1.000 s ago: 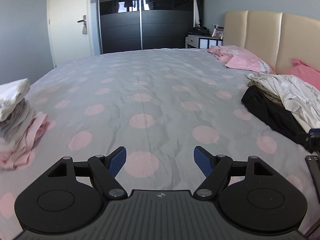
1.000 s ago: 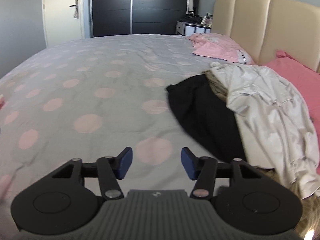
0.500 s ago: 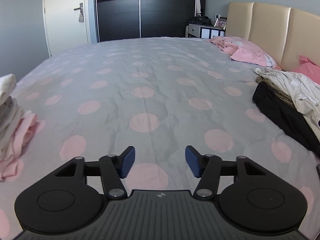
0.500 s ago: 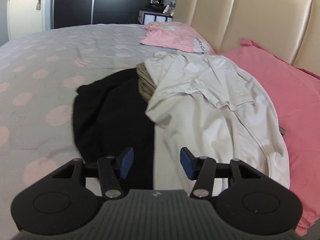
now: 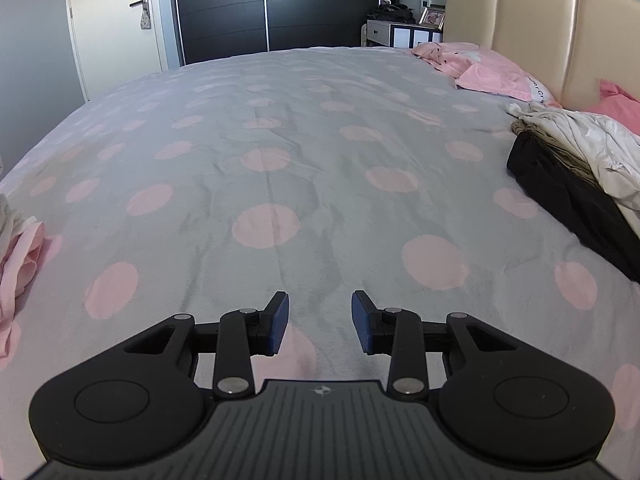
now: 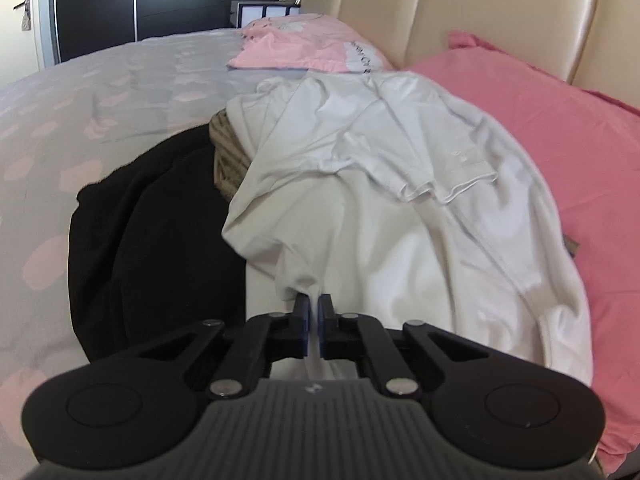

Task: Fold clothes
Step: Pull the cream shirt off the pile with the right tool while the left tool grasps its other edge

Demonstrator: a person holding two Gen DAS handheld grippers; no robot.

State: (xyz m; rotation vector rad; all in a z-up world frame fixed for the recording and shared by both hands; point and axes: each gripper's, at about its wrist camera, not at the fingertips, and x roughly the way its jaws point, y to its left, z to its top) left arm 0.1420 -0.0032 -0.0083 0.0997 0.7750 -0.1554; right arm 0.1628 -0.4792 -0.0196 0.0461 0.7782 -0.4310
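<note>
Between the right gripper's [image 6: 314, 312] jaws a pinch of the white shirt [image 6: 384, 184] is now clamped; half a second ago they stood apart above it, so the pick-up has begun. That shirt spreads ahead of the jaws over a black garment [image 6: 152, 232] to their left. The left gripper [image 5: 319, 320] has been closing but grips nothing, jaws still parted over bare duvet [image 5: 280, 152]. Next comes, I'd judge, dragging the shirt onto that open spot.
</note>
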